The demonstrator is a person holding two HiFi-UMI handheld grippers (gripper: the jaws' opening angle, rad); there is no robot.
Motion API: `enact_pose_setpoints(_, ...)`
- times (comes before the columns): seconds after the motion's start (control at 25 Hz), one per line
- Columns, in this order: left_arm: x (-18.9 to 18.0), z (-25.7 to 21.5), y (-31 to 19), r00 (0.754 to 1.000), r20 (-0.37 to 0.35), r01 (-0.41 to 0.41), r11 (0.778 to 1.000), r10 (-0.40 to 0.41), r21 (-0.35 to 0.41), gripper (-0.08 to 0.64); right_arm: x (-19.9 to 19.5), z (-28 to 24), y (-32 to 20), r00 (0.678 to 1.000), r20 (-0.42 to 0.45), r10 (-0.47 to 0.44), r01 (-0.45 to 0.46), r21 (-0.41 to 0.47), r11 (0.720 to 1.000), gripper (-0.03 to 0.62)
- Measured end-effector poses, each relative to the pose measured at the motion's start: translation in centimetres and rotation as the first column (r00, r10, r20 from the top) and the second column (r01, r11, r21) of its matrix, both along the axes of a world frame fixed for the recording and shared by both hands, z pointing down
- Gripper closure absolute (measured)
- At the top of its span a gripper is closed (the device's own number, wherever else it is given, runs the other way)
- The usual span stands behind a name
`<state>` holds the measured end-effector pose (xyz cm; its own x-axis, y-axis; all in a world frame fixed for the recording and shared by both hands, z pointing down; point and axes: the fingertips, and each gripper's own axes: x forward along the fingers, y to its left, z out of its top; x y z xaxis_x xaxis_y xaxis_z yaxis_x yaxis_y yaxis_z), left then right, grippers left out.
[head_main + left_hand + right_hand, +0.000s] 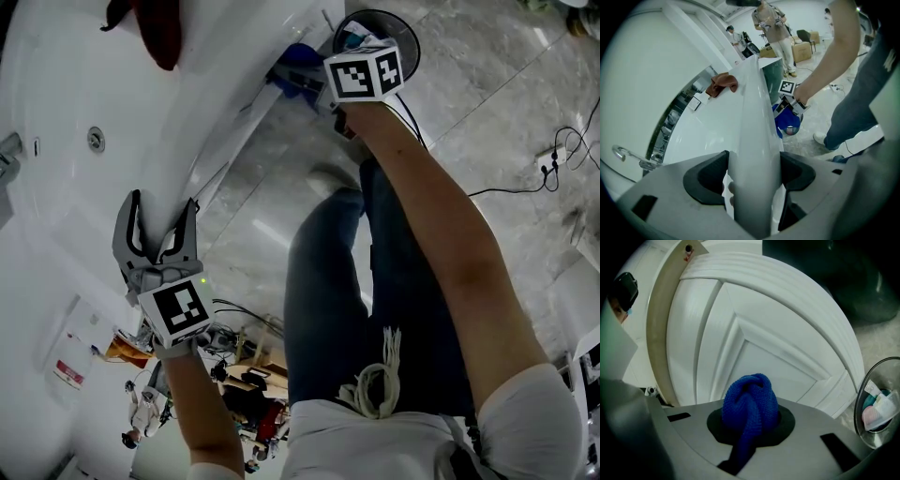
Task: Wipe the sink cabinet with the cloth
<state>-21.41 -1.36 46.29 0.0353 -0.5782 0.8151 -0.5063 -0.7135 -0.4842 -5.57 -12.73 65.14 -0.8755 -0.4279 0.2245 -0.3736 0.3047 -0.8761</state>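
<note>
In the right gripper view a bunched blue cloth sits between the jaws of my right gripper, which is shut on it. The cloth sits close against the white panelled door of the sink cabinet. In the head view the right gripper reaches under the counter's rim with the cloth at the cabinet front. My left gripper is open, its jaws astride the white countertop's edge. The left gripper view shows that edge running between the jaws of the left gripper.
A reddish-brown rag lies on the countertop. A chrome faucet stands at the basin side. A round bin with small items stands on the marble floor by the cabinet. Cables trail at the right. People stand in the background.
</note>
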Motion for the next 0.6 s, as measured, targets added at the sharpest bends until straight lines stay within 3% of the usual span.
enact_pose_setpoints(0.28, 0.0, 0.1, -0.2, 1.000, -0.002, -0.001, 1.000, 0.001, 0.005, 0.252, -1.3, -2.6, 1.1, 1.000, 0.008, 0.013, -0.013, 0.053, 0.999, 0.558)
enact_pose_setpoints(0.6, 0.1, 0.0, -0.1, 1.000, -0.004, -0.002, 1.000, 0.002, 0.010, 0.252, -5.3, -2.4, 6.0, 0.996, 0.008, -0.085, 0.085, 0.032, 0.996, 0.558)
